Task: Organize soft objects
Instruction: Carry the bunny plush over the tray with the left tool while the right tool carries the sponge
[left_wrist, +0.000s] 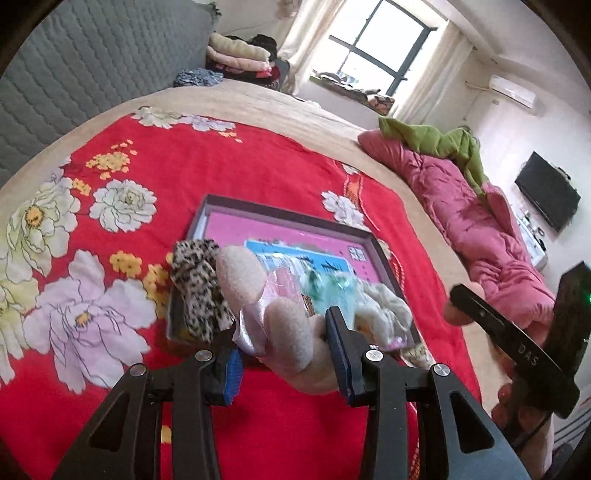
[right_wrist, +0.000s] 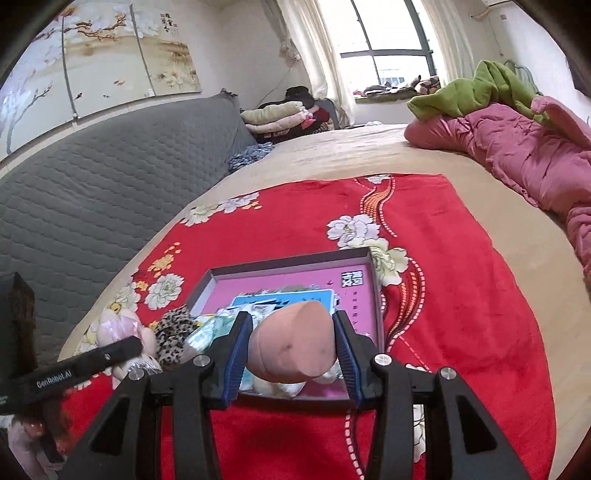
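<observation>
A shallow box (left_wrist: 288, 218) with a pink floor lies on the red flowered blanket (left_wrist: 221, 162). My left gripper (left_wrist: 284, 350) is shut on a beige plush toy (left_wrist: 291, 332) with a pale pink ribbon, held above the box's near edge. A leopard-print cloth (left_wrist: 199, 280) hangs over the box's left corner, and a cream cloth (left_wrist: 384, 310) lies inside. In the right wrist view my right gripper (right_wrist: 291, 332) is shut on a peach soft toy (right_wrist: 295, 343) over the box (right_wrist: 288, 260). The left gripper (right_wrist: 110, 350) shows at the lower left there.
A pink quilt (right_wrist: 517, 155) with a green cloth (right_wrist: 476, 88) on it lies along the bed's right side. A grey padded headboard (right_wrist: 110, 177) stands at the left. Folded clothes (right_wrist: 280, 114) are piled at the far corner near the window.
</observation>
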